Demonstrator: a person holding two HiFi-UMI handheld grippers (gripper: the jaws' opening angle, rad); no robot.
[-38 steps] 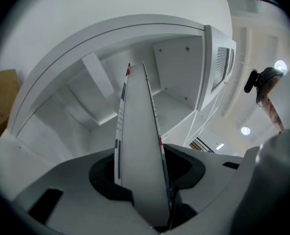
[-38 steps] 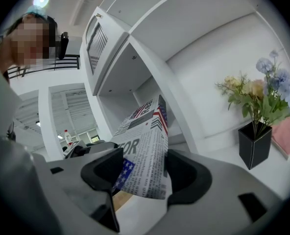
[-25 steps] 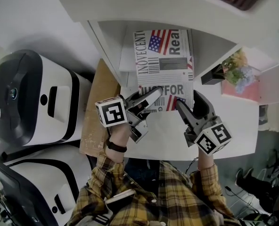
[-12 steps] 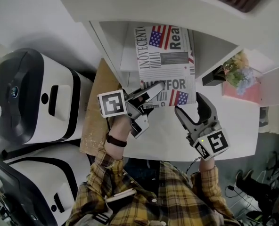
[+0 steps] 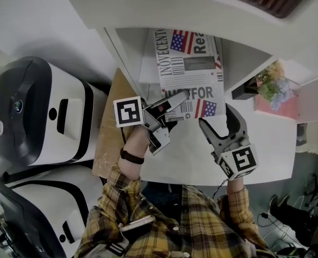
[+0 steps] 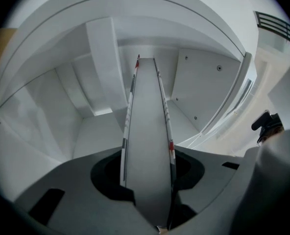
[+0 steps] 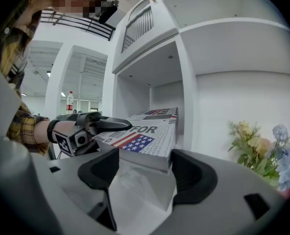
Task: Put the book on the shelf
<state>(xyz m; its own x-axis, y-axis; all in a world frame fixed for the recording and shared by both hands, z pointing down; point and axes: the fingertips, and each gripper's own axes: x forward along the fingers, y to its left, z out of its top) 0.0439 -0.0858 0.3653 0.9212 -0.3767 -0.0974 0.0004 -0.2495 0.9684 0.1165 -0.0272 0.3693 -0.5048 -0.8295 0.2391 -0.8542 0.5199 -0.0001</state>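
The book (image 5: 190, 74), its cover printed like a newspaper with an American flag, lies flat with its far part inside an opening of the white shelf (image 5: 128, 58). Its near end sticks out over the white desk (image 5: 191, 160).

Your left gripper (image 5: 175, 105) grips the book at its near left corner. In the left gripper view the book runs edge-on between the jaws, and they are closed on its covers.

Your right gripper (image 5: 218, 120) sits on the desk side of the book's near right corner, close to it but not touching. Its jaws are spread wide with nothing held. In the right gripper view the corner shows just past the gap between them.

To the right of the book, a bunch of pale flowers (image 5: 269, 82) stands beside a pink box (image 5: 280, 104). To the left, a brown board (image 5: 108, 128) leans against the desk. Further left stand two large white-and-black machines (image 5: 46, 112). Your plaid sleeves (image 5: 164, 224) fill the bottom of the head view.

Compared with a second ago, the book has gone a little deeper into the shelf, and your left gripper has moved forward with it. Your right gripper was then up against the book's near right corner. It has since drawn back clear of the book, with its jaws wider.
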